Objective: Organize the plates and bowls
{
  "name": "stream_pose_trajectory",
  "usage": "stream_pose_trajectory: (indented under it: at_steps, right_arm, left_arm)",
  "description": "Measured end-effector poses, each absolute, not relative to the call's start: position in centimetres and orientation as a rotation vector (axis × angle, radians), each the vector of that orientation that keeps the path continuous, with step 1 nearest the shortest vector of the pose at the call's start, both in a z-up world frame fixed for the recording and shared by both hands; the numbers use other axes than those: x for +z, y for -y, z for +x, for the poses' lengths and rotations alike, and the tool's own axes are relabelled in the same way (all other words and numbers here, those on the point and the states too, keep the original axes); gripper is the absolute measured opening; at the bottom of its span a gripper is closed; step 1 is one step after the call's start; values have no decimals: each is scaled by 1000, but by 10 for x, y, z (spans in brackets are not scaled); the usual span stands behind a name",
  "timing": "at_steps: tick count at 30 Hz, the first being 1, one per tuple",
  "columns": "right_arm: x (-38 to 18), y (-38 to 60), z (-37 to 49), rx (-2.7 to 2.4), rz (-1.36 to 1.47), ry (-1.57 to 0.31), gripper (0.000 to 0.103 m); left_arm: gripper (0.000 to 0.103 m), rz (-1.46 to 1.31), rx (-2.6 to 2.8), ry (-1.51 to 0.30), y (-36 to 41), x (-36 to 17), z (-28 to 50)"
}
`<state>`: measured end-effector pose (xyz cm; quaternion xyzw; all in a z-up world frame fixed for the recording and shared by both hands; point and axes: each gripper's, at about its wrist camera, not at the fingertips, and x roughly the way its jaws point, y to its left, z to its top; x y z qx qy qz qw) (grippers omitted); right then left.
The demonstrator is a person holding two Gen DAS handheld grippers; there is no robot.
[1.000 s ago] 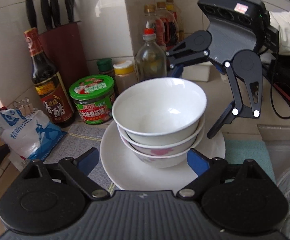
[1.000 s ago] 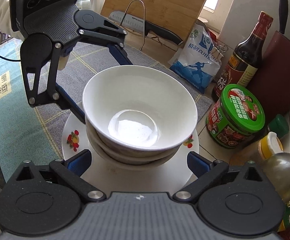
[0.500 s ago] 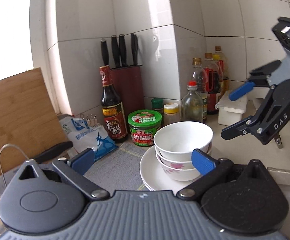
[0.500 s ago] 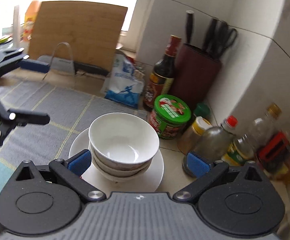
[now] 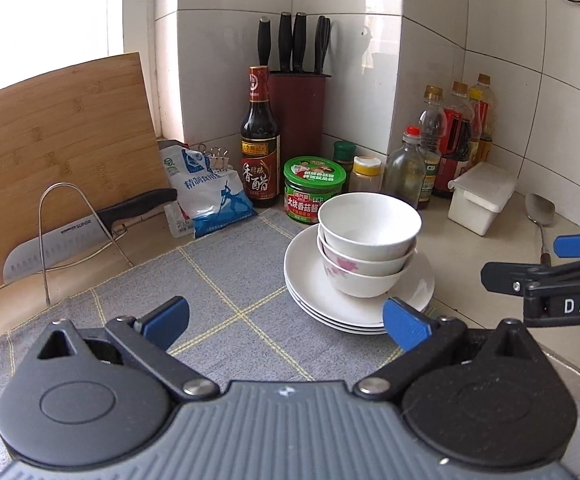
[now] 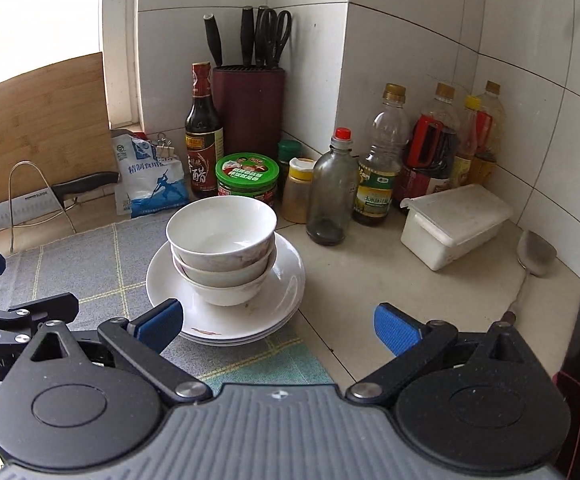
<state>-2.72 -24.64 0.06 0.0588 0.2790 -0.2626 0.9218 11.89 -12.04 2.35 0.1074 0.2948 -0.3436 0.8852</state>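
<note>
Stack of three bowls (image 5: 365, 248) nested on three stacked plates (image 5: 309, 284), resting at the right edge of the grey checked mat (image 5: 218, 292), at about 1 o'clock from my left gripper (image 5: 286, 320) and 11 o'clock from my right gripper (image 6: 278, 322). My left gripper's fingers are spread wide with nothing between them; my right gripper's likewise stand apart and empty. Both grippers hang apart from the crockery. Risks, as I judge them: the bowls sit slightly off-centre on the plates (toward the green-lidded jar (image 5: 314, 190)), so a nudge from either finger could tip the stack; the glass bottle (image 6: 331, 192) and vinegar bottle (image 5: 260, 140) stand near enough to be knocked over.
</note>
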Motion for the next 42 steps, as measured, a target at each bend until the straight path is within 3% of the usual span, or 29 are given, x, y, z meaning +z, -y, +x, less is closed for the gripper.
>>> stream_pose_trajectory:
  at_steps: [42]
  right_arm:
    - [14, 236, -34, -537, 113, -530, 103]
  left_arm:
    - [102, 203, -679, -628, 125, 38, 116]
